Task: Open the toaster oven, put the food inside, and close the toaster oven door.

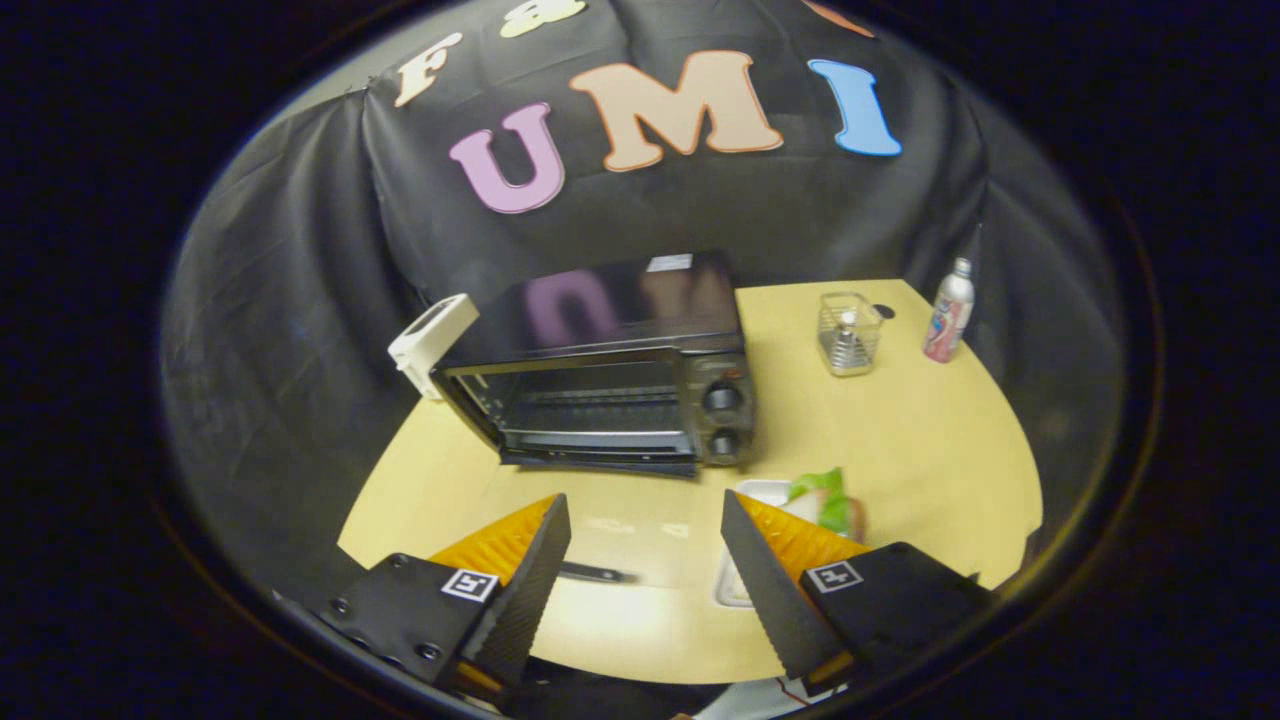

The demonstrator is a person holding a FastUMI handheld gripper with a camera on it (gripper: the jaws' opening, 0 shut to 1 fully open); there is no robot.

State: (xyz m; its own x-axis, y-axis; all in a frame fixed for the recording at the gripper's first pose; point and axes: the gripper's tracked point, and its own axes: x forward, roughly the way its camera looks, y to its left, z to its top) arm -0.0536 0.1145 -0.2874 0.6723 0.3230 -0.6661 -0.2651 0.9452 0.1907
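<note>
Spread wide with nothing between them, the gripper (645, 520) hangs above a pale wooden tabletop (930, 450), its two wedge-shaped fingers (525, 575) ribbed along their inner faces and each carrying a small square marker. Beyond the fingertips sits the toaster oven (610, 370), a boxy black appliance with a glossy top that mirrors the booth wall; its glass door (600, 460) lies folded down flat at the front, showing a wire rack inside, and two round knobs (722, 420) stack on its right panel. Just in front of the oven's right corner, the food (825, 500), seemingly a sandwich with green leaf, rests on a white tray (745, 560), both partly hidden behind the right finger. A white box (432, 342) leans at the oven's left rear. To the oven's right stand a wire mesh basket (848, 333) and, farther off, a slim bottle (948, 312).
</note>
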